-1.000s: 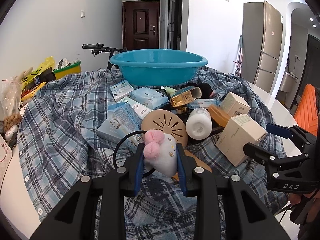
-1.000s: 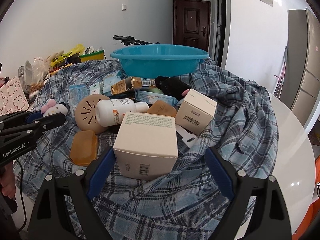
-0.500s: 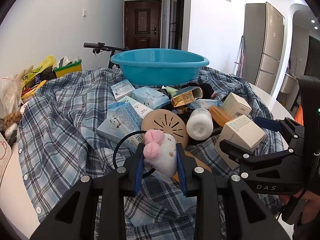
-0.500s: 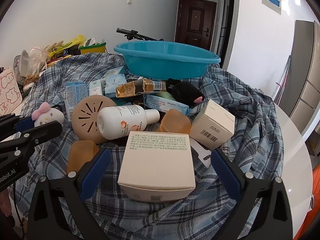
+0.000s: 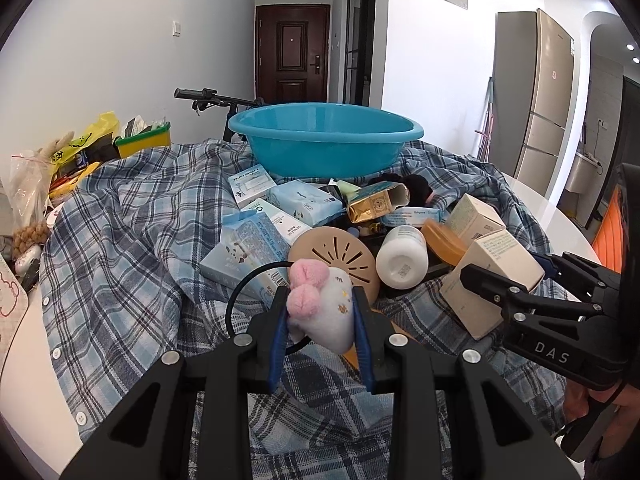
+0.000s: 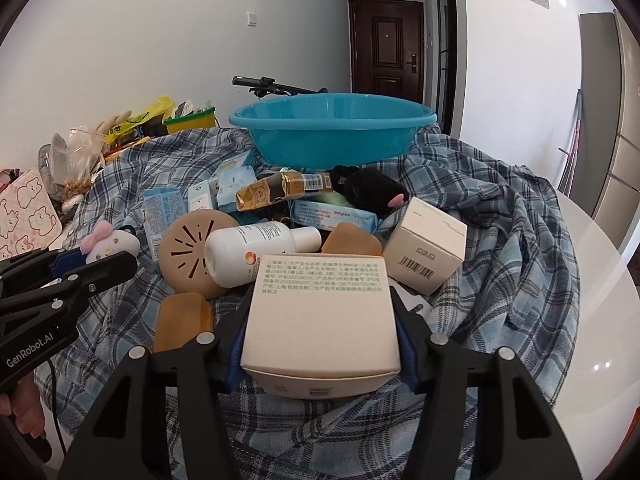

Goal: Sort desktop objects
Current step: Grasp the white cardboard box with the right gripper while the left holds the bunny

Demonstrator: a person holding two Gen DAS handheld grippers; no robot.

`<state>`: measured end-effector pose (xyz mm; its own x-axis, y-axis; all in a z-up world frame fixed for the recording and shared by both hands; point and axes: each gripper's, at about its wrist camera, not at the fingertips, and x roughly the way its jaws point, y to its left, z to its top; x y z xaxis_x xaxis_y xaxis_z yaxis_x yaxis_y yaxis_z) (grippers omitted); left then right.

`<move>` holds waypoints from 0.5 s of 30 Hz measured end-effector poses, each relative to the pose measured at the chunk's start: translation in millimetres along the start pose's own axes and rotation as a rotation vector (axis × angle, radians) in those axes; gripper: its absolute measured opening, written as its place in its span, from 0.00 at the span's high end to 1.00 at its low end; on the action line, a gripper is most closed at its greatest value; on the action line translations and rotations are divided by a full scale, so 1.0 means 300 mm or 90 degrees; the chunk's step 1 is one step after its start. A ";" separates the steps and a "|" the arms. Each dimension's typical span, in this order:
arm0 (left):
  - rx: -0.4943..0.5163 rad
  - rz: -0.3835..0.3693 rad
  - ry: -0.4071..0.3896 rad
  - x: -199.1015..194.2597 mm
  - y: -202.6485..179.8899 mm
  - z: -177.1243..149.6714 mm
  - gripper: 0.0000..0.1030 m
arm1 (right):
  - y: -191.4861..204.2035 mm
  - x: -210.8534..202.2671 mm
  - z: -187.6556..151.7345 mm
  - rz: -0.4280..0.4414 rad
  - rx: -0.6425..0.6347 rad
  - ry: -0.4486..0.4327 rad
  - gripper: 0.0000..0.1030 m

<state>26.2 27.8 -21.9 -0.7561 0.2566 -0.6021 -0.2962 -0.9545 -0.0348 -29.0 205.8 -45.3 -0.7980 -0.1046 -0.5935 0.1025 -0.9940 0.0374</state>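
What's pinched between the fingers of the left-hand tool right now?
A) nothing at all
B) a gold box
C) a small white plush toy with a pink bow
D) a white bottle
C: in the left wrist view the left gripper is shut on the plush toy, its blue pads pressing both sides, while the white bottle and gold box lie loose in the pile.

Both claws matte black w/ blue pads, silver screws; left claw [image 5: 322, 322] marked "GenRobot.AI", right claw [image 6: 320, 344] "DAS".
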 end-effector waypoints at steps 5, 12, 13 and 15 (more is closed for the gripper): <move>-0.007 0.039 -0.014 -0.001 -0.007 0.004 0.70 | -0.007 -0.059 0.027 -0.060 0.007 -0.054 0.44; -0.031 0.066 -0.058 -0.034 -0.033 0.049 0.70 | -0.024 -0.124 0.056 -0.108 0.035 -0.110 0.45; -0.034 0.062 -0.065 -0.041 -0.040 0.059 0.70 | -0.023 -0.134 0.058 -0.104 0.038 -0.116 0.45; -0.033 0.064 -0.081 -0.057 -0.058 0.078 0.70 | -0.009 -0.146 0.066 -0.096 0.036 -0.127 0.45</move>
<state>30.6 43.7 7.6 -0.8492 0.1741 -0.4986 -0.1878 -0.9819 -0.0230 -6.1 212.6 -3.4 -0.9035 0.0462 -0.4261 -0.0555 -0.9984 0.0094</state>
